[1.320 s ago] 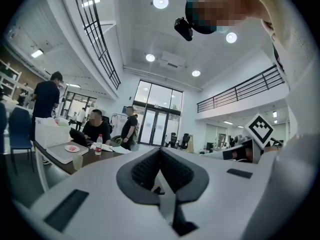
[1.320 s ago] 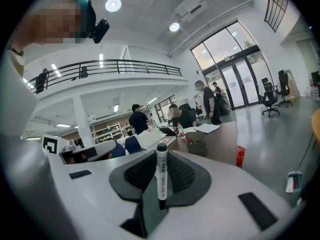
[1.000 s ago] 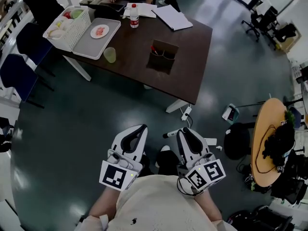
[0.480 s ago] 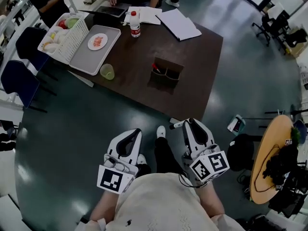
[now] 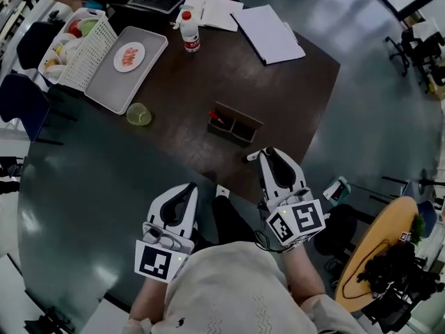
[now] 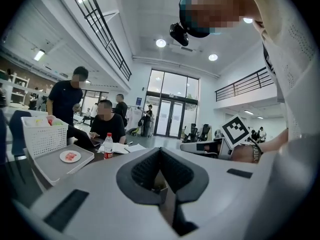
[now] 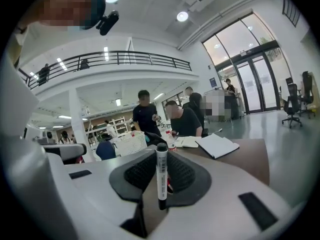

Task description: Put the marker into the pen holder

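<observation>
Our right gripper has its jaws clamped on the marker. The marker lies crosswise between the pads, and in the head view one end pokes out to the gripper's left. Our left gripper has its jaws together on nothing and hangs low over the floor, close to our body. We judge this to be the carrying step: the marker is in hand but not yet over the brown pen holder, which stands near, ahead and a little left of the right jaws. Next we would need to reach forward, turn the marker end-down over a compartment, lower it between the holder's walls and only then let go. The left compartment already shows something red. The near edge of the dark table runs just under the right gripper's tip, so the approach crosses it. Bare tabletop surrounds the holder, with the green cup, the grey tray and the water bottle well apart, leaving free room.
</observation>
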